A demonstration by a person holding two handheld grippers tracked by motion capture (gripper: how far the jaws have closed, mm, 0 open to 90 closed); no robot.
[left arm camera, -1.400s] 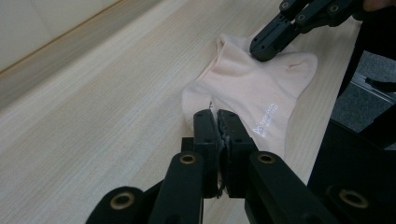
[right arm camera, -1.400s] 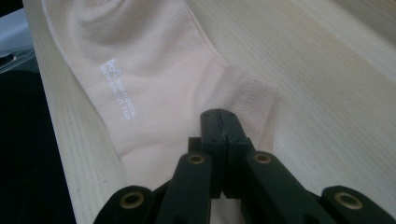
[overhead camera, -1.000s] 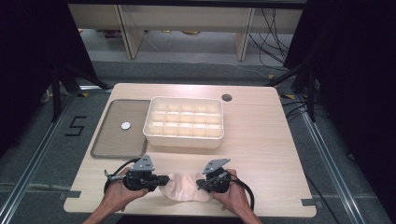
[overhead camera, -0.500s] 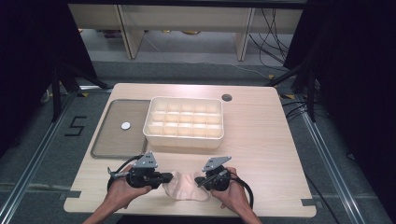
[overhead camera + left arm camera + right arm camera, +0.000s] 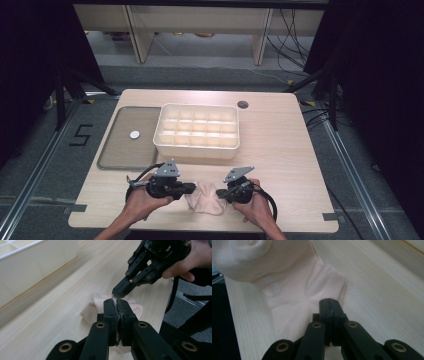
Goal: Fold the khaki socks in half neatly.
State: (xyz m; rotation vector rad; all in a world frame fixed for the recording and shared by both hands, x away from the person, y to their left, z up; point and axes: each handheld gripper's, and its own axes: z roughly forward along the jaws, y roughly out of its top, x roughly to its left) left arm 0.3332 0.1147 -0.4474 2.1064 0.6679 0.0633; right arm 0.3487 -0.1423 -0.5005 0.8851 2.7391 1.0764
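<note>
Both tongs, the left tongs [image 5: 194, 188] and the right tongs [image 5: 218, 192], are closed on opposite sides of the pale sock [image 5: 205, 197] lying on the bench [image 5: 280, 165], probably to fold it.

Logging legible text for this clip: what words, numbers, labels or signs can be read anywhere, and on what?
"5": black figure on the grey floor left of the table.
Pale raised lettering on the pink sock, near its cuff: too blurred to read.
Divided box, tray and both grippers: no text seen.
</note>
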